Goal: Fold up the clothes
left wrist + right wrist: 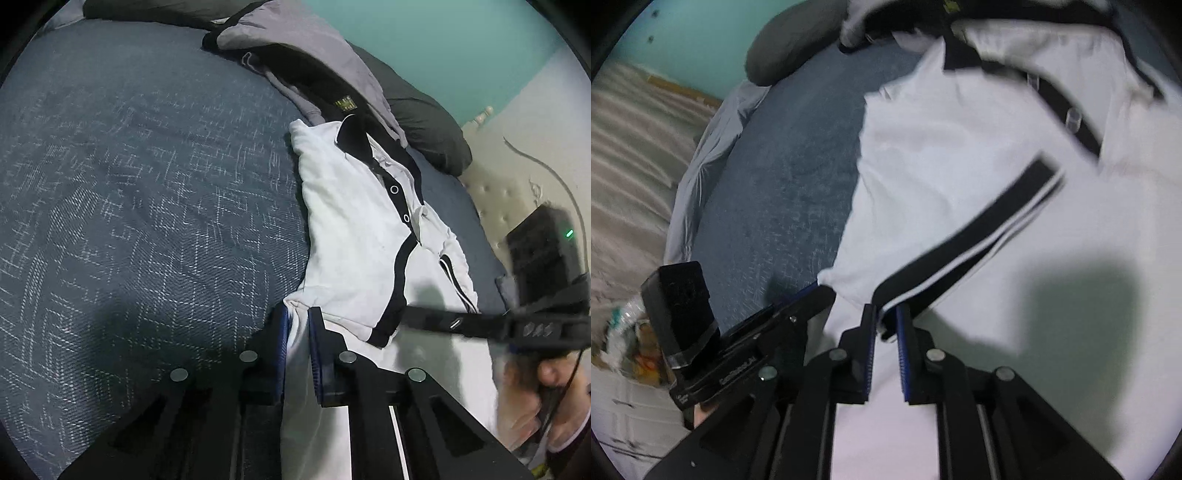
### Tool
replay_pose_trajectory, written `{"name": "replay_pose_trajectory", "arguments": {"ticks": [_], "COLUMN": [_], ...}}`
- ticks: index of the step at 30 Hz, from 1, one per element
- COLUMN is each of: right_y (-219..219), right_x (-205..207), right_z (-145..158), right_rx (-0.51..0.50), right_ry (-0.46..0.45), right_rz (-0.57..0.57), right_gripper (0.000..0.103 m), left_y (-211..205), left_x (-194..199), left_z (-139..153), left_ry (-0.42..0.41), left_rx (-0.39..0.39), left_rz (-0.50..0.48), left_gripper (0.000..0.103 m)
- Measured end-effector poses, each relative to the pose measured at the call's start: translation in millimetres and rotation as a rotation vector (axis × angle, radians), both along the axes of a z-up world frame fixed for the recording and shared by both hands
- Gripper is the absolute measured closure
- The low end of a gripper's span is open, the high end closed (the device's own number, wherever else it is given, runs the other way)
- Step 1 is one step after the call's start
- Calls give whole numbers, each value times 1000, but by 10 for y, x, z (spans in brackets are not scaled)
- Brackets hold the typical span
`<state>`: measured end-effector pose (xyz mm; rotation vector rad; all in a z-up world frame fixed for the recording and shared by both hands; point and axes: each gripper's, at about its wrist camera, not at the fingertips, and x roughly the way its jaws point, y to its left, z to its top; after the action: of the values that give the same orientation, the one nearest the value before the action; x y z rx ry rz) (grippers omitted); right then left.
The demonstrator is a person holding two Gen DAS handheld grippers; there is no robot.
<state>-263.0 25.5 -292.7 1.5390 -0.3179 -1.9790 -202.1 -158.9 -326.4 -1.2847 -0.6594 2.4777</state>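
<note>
Two claws grip our white shirt [351,229] lying on the bed [147,203]: left claw [297,332] pinching a white edge, right claw [885,325] pinching the black-banded sleeve hem, and we judge the cloth light, limp and best held by hems.

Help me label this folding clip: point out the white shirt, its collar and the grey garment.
white shirt [351,221]: left wrist view, on the chest panel.
collar [352,134]: left wrist view, on the black collar flap.
grey garment [295,33]: left wrist view, on its upper fold.

Shirt [354,236] on bed [147,206]
</note>
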Motion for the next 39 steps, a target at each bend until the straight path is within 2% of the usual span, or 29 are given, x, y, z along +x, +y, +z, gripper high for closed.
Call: {"name": "replay_pose_trajectory", "arguments": {"ticks": [2,6,10,18,22,25,26,28,31,35,39], "right_y": [55,-14,-232,-699,-897,-1050,-1083,-1119,-1139,-1140,-1085], "right_x": [-79,-409,-795,-1319,-1435,-1495,-1515,-1545,-1594,-1621,-1706], "right_z": [171,385,513,380,284,193,166,134,111,137,129], "right_rx": [20,14,47,186,222,288,303,322,341,343,342], "right_ry": [57,117,185,233,234,231,228,232,241,285,293], "right_rz": [-17,-14,21,107,140,173,180,184,181,160,106], "right_gripper": [92,75,73,73,73,73,74,90,99,101,101], "left_y": [-10,-14,-3,-9,-26,-30,-31,-31,-34,-15,-41], "left_x": [2,9,14,12,0,4,6,4,25,23,40], "left_z": [-15,-18,-15,-48,-68,-73,-74,-75,-88,-87,-97], "left_ry": [-5,-7,-3,-2,-4,-3,-3,-2,-1,2,-3], "left_rx": [6,4,-19,-30,-17,-18,-19,-21,-21,-29,-9], "left_rz": [3,11,12,17,16,15,14,13,15,16,19], "left_gripper": [91,91,93,95,96,96,96,96,96,97,97]}}
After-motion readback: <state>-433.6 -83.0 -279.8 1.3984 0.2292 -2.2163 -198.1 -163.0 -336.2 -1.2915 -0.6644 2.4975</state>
